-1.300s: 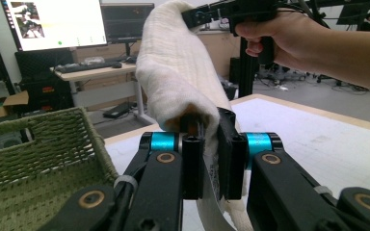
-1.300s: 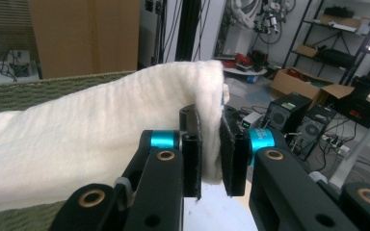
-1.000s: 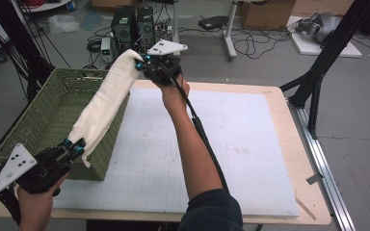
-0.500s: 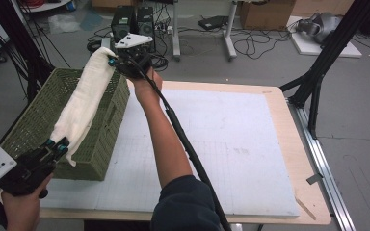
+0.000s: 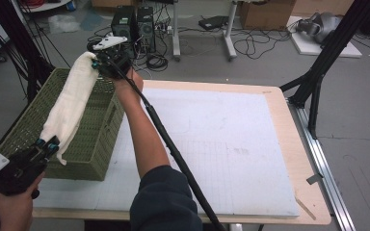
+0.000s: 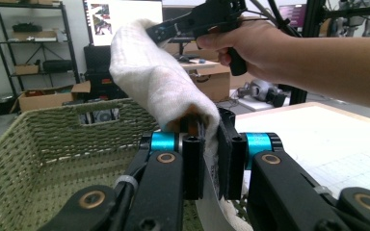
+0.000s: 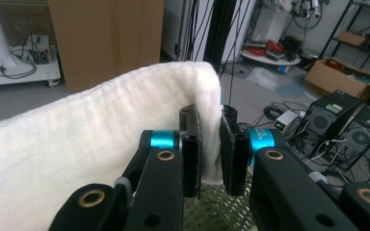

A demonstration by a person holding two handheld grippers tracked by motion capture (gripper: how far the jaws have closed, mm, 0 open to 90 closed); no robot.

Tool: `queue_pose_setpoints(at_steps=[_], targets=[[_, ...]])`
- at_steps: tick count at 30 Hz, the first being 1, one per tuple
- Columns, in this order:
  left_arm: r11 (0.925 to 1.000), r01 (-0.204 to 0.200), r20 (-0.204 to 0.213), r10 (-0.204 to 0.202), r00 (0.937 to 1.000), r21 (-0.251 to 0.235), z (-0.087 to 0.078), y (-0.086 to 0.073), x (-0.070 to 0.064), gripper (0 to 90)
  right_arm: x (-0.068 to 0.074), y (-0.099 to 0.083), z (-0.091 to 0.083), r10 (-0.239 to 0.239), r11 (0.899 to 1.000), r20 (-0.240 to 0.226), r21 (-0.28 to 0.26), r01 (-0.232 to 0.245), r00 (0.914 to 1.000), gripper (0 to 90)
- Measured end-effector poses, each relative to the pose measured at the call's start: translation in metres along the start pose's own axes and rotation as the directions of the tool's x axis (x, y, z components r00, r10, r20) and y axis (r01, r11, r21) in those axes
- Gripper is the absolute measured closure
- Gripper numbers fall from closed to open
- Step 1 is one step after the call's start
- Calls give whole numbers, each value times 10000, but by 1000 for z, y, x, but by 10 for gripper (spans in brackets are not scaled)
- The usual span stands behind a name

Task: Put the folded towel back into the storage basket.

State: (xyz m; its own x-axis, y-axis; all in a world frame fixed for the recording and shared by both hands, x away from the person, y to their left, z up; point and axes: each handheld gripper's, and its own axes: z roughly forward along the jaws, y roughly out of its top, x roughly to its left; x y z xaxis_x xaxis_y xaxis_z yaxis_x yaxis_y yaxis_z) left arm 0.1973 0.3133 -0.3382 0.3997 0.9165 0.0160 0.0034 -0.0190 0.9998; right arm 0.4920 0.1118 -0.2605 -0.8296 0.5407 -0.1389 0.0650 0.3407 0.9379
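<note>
**Towel strung between both grippers over the basket**

While both grippers clamp it, the towel (image 5: pixel 70 106) hangs stretched above the basket (image 5: pixel 96 144), end to end.

- Left gripper (image 5: pixel 48 144): near corner of the basket, bottom left of the high view, held in the left hand (image 5: pixel 12 209). Jaws clenched on the towel's near end; a short tail of cloth droops below them over the basket's front wall. In the left gripper view (image 6: pixel 211 159) the cloth runs between the two black jaws and bunches up over the top of them.
- Right gripper (image 5: pixel 96 60): far end of the basket, raised above its rim, held in the right hand (image 5: pixel 125 79). Jaws clenched on the towel's far end. In the right gripper view (image 7: pixel 211 159) the towel edge (image 7: pixel 207 139) is pinched between the jaws, and the rest folds over and runs off to the left.
- Towel: white, rolled or folded lengthwise into a long band, sloping from the higher far end down to the near end. Cannot tell if its middle touches the rim.
- Basket: green, woven, on the table's left side, standing on the white mat (image 5: pixel 221 144). Inside looks empty in the left gripper view (image 6: pixel 53 159).
- Right gripper's cable (image 5: pixel 173 154) trails back along the forearm (image 5: pixel 144 134) to the bottom edge.
- Table (image 5: pixel 289 120): wood edge shows around the mat.
</note>
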Motion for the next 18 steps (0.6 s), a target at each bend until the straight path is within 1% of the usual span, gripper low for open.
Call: queue_pose_setpoints(at_steps=[5,6,10,12,15,17,18], targets=[[9998,167,-81,-167,9998,59,1,-3,4,823,6,3,18,-127,9997,44,196,126,9999,812],[9998,185,-98,-184,9998,108,2,-4,4,823,7,3,21,-77,9996,75,265,75,9999,813],[9993,78,-195,-71,9998,373,7,-7,2,821,11,3,35,-74,9988,134,491,67,9999,813],[9989,84,-278,-71,9996,469,8,-9,3,821,13,2,41,-60,9980,174,627,49,9998,812],[9974,273,-513,-239,9984,669,10,-12,6,813,15,-1,49,-77,9970,243,766,59,9997,812],[9957,429,-634,-377,9973,821,10,-12,8,770,16,-3,55,-94,9963,358,857,63,9993,812],[9928,699,-761,-626,9951,969,11,-12,11,700,16,-4,57,-73,9962,420,873,36,9991,812]])
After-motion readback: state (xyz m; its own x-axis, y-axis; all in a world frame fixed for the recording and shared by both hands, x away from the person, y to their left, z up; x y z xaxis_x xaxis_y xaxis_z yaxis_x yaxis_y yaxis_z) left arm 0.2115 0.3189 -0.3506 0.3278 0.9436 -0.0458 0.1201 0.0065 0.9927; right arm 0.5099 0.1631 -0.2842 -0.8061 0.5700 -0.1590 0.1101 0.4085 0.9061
